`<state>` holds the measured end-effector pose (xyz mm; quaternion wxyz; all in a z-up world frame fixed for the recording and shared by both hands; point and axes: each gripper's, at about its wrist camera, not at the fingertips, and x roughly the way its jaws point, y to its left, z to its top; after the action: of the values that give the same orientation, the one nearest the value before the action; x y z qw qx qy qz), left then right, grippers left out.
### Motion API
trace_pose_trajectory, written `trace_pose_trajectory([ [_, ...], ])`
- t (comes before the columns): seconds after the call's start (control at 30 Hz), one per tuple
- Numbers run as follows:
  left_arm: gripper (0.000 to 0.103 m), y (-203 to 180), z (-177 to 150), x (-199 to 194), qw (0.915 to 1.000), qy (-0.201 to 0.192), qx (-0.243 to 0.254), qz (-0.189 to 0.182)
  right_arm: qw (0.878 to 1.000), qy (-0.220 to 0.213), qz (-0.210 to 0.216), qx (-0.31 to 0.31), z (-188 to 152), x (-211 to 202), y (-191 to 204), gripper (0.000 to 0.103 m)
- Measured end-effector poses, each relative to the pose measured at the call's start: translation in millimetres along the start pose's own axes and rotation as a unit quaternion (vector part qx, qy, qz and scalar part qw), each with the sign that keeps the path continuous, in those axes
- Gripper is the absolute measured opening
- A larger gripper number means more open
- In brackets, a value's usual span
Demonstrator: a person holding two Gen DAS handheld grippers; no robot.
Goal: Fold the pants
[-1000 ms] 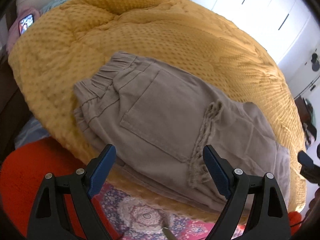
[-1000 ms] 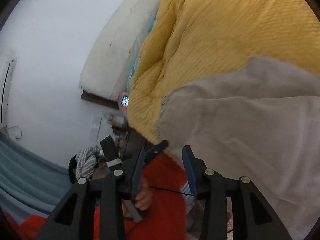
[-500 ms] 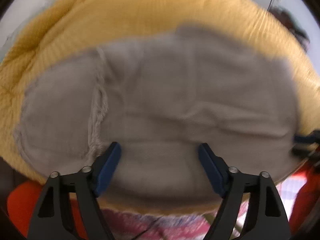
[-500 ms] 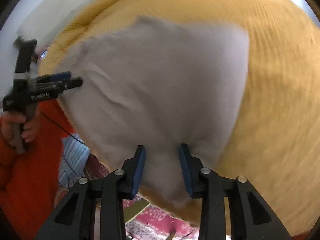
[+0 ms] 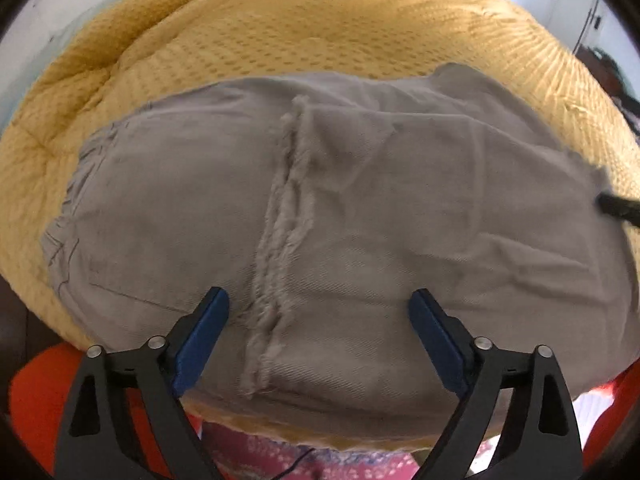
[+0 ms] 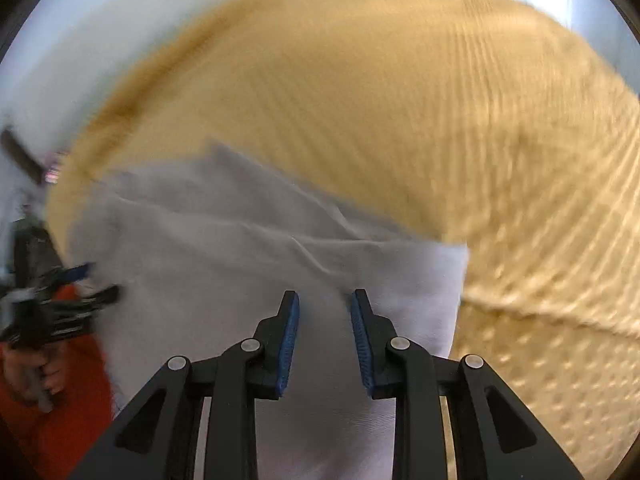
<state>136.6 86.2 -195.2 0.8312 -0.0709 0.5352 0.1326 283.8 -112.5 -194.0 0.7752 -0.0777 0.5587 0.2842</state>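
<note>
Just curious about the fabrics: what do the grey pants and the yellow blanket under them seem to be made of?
The pants look like matte woven cotton twill: fine diagonal weave, frayed raw hem. The blanket looks like soft, plush knit or fleece with a raised dot texture, probably synthetic.

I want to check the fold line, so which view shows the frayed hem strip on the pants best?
The left wrist view: the frayed hem runs sharp down the middle of the pants. The right wrist view is blurred and shows only plain pants fabric, no hem.

No text, label, brand or number is showing legibly in either view; motion blur is smearing the right wrist's picture.
</note>
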Motion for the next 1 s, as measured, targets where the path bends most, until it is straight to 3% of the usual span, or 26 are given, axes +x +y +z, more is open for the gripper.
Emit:
trace_pose_trajectory([
  [0.07,0.095,3,2,-4,1.0000,0.002,-0.001,0.002,1.000,-0.007,0.011,0.021,2,5,-6,0.025],
  [0.17,0.093,13,-3,-8,0.9997,0.007,-0.022,-0.011,1.000,-0.018,-0.008,0.017,-1,-22,4,0.026],
  [0.27,0.093,28,-12,-7,0.9988,0.011,-0.045,-0.014,0.999,-0.046,0.016,-0.024,-18,-62,23,0.026],
  [0.33,0.093,36,-14,-7,0.9976,0.018,-0.065,-0.014,0.997,-0.043,0.051,-0.041,-40,-78,36,0.026],
  [0.4,0.093,41,-13,-2,0.9966,0.024,-0.077,-0.018,0.997,-0.018,0.063,-0.050,-63,-71,38,0.027],
  [0.47,0.094,40,-14,1,0.9968,0.029,-0.074,-0.008,0.998,0.037,0.018,-0.050,-85,-41,32,0.027],
  [0.5,0.094,40,-15,2,0.9968,0.032,-0.073,-0.005,0.998,0.047,0.017,-0.032,-94,-30,24,0.028],
  [0.57,0.094,40,-19,0,0.9966,0.035,-0.074,-0.001,0.999,0.021,0.038,0.005,-101,-31,13,0.027],
  [0.77,0.094,62,-25,-8,0.9920,0.034,-0.122,-0.001,0.999,0.022,0.012,-0.033,-100,-32,20,0.028],
  [0.87,0.092,92,-29,-21,0.9821,0.007,-0.187,-0.018,0.999,0.019,0.018,-0.027,-101,-29,15,0.028],
  [0.9,0.092,108,-31,-24,0.9746,-0.003,-0.221,-0.039,0.999,0.018,0.022,-0.023,-104,-29,14,0.028],
  [1.0,0.092,132,-35,-23,0.9625,-0.008,-0.264,-0.063,0.999,0.016,0.030,-0.017,-105,-31,16,0.028],
])
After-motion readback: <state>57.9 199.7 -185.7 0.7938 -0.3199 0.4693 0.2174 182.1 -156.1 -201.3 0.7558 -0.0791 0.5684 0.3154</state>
